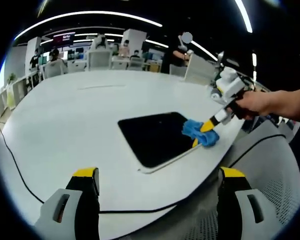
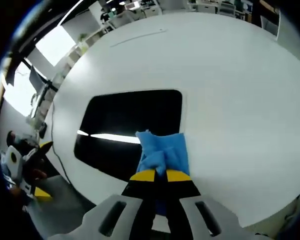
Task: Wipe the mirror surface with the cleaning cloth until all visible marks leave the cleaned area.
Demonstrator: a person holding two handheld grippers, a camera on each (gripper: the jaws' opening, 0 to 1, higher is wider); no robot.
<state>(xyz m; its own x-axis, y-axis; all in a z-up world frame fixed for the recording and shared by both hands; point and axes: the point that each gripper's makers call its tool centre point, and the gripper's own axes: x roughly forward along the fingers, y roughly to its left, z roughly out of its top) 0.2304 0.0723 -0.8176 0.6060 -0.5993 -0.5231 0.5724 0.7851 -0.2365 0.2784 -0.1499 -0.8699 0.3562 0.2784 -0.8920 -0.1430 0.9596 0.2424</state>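
A dark rectangular mirror (image 1: 155, 137) (image 2: 125, 130) with a white frame lies flat on the white table (image 1: 80, 115) (image 2: 230, 75). A blue cleaning cloth (image 1: 200, 132) (image 2: 162, 152) rests on the mirror's near-right edge. My right gripper (image 2: 160, 174) (image 1: 206, 132) is shut on the cloth and presses it onto the glass, held by a person's hand (image 1: 255, 102). My left gripper (image 1: 157, 175) hangs open over the table's front edge, well short of the mirror, with nothing between its jaws. A bright ceiling-light reflection crosses the glass in the right gripper view.
A black cable (image 1: 20, 170) runs along the table's front-left edge. A white mesh chair (image 1: 275, 170) stands at the right by the table rim. People sit at desks (image 1: 110, 57) far behind. The left gripper (image 2: 20, 170) shows at the far left, off the table.
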